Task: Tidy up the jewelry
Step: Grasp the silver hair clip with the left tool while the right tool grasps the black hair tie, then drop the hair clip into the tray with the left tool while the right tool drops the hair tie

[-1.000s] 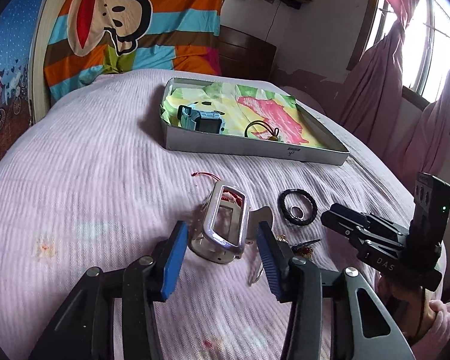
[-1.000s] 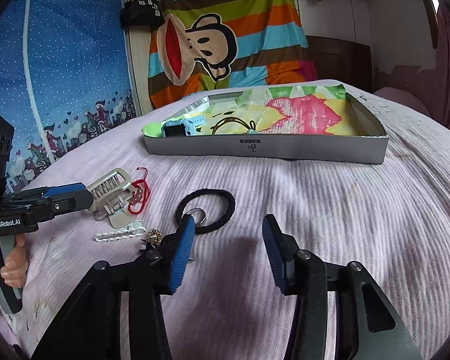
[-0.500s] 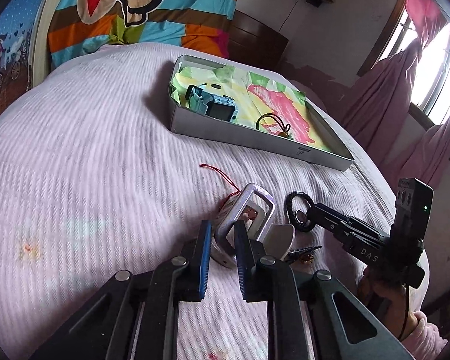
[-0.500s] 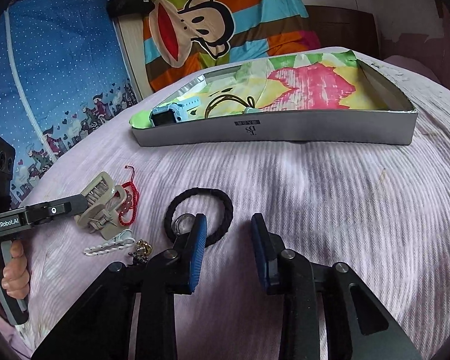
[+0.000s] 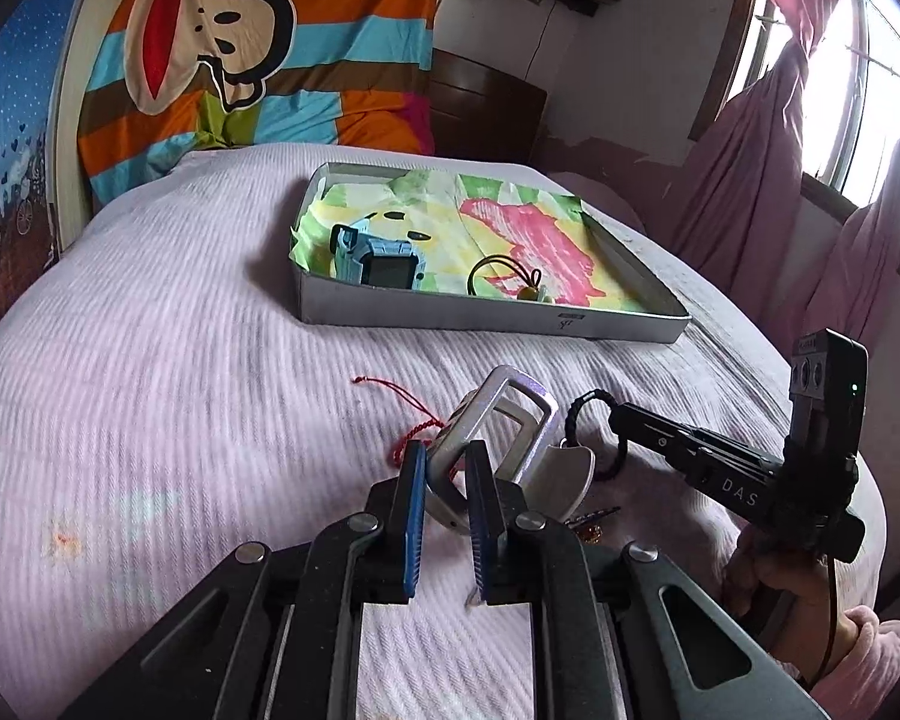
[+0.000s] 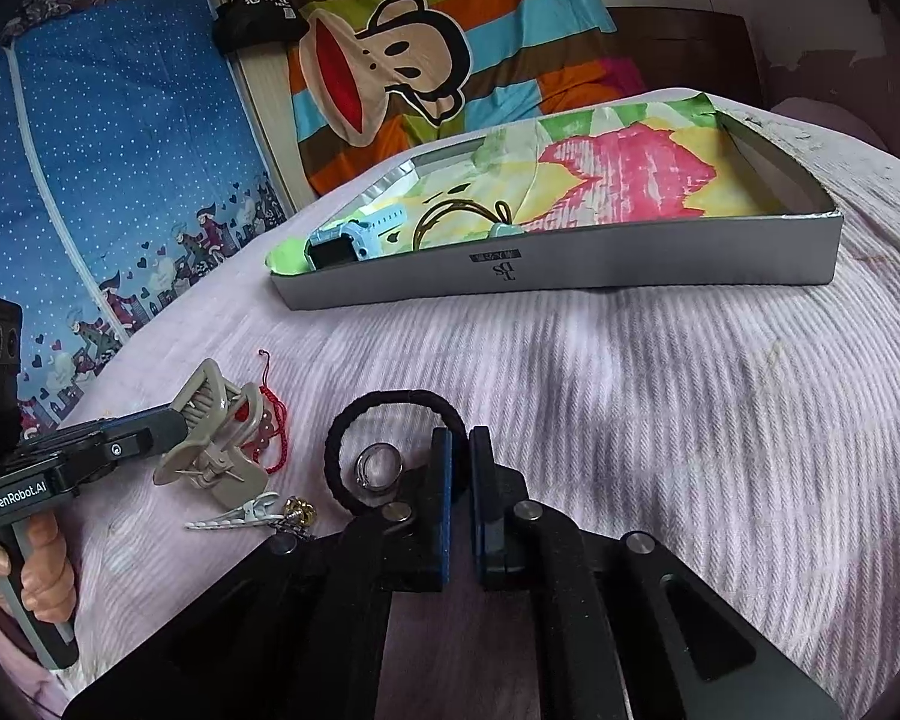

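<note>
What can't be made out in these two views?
- Gold trinket: left wrist view, mostly behind the left claw and hair clip.
- Hair tie: right wrist view, near side behind the right claw, so the pinch itself is hidden.
- Box logo: too small to read.
- Persons' hands: cut off by frame edges.

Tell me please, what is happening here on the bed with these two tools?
A person holds a gripper in each hand and sorts small accessories into a grey tray on the bed. The left gripper is shut on a beige hair claw clip. The right gripper is shut on a black hair tie, with a silver ring lying inside its loop. A red cord, a white clip and a gold piece lie on the bedspread. The tray holds a blue watch and a dark cord.
</note>
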